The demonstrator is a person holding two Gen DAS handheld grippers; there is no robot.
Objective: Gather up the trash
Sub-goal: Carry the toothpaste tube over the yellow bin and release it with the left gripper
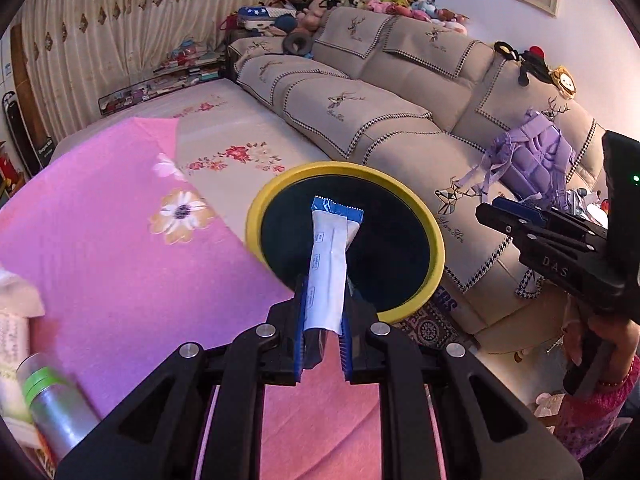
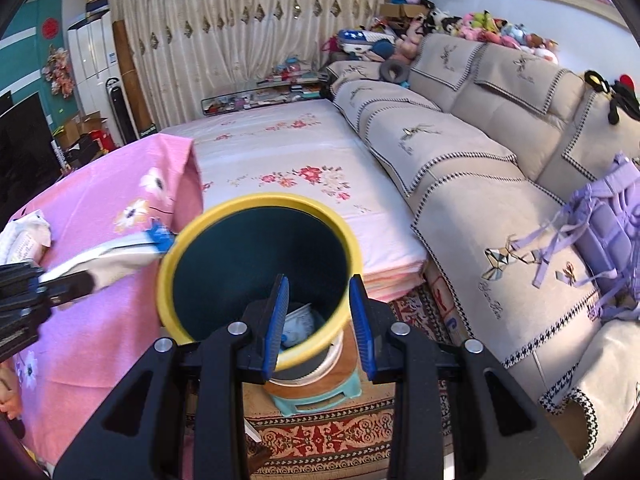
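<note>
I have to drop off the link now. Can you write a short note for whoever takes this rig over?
Left gripper: shut on the blue-and-white wrapper, held up in front of the yellow-rimmed bin.
Right gripper: open, empty, hovering at the bin's near rim.
Done: some paper trash already lies at the bin's bottom.
Left: move the wrapper over the opening and release; then check the pink cloth for more.

We note a beige sofa [image 2: 460,152] at frame right, cream curtains [image 2: 240,40] at upper centre, and a patterned rug [image 2: 328,436] at the bottom.
</note>
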